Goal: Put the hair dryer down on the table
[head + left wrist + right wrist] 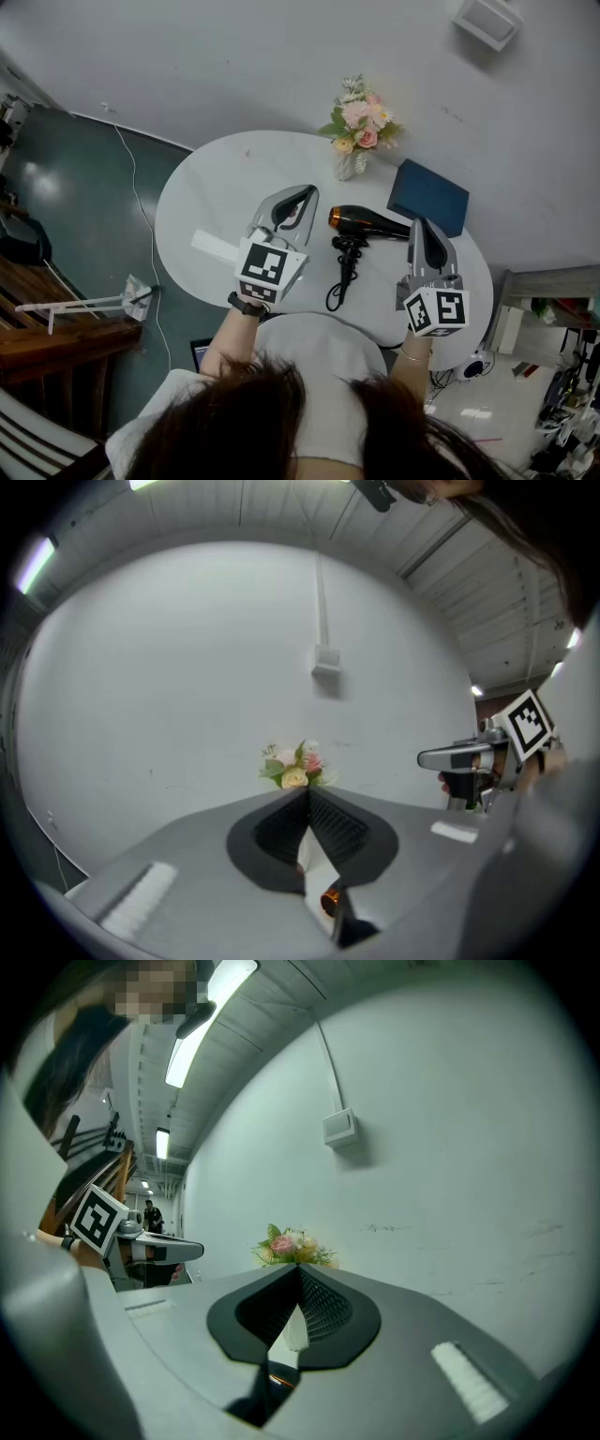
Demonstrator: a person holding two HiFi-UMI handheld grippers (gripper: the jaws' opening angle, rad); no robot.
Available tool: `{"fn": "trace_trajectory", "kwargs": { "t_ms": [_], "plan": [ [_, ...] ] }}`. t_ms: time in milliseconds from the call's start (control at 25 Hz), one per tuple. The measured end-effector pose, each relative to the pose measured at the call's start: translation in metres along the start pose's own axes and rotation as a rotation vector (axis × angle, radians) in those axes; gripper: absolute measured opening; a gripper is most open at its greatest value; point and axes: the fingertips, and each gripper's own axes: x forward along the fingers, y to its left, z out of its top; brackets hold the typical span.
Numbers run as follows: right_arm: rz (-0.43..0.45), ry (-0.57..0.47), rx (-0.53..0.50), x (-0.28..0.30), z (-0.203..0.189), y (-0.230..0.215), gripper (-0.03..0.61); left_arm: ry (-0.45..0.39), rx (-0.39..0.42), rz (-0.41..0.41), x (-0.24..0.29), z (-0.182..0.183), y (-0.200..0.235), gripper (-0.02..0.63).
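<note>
Already your hair dryer [367, 223] lies flat on the white table [202, 197], cord curled beside it. Your left gripper [305, 195] and right gripper [419, 225] hover either side of it, jaws together, holding nothing, so the task looks done.

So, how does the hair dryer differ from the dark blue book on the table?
The hair dryer is black with some orange; the book is plain dark blue. The hair dryer lies near the middle of the table, the book near its far right edge. The hair dryer trails a cord; the book is flat. Both lie on the table.
</note>
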Motion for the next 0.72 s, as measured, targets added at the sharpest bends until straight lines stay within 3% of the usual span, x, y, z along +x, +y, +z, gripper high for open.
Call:
{"fn": "trace_trajectory", "kwargs": {
  "t_ms": [720],
  "plan": [
    [-0.003,0.014,-0.007,0.0001,-0.0027,0.0008,0.002,0.008,-0.001,-0.005,0.0023,-0.0028,-0.0008,0.058]
  ]
}}
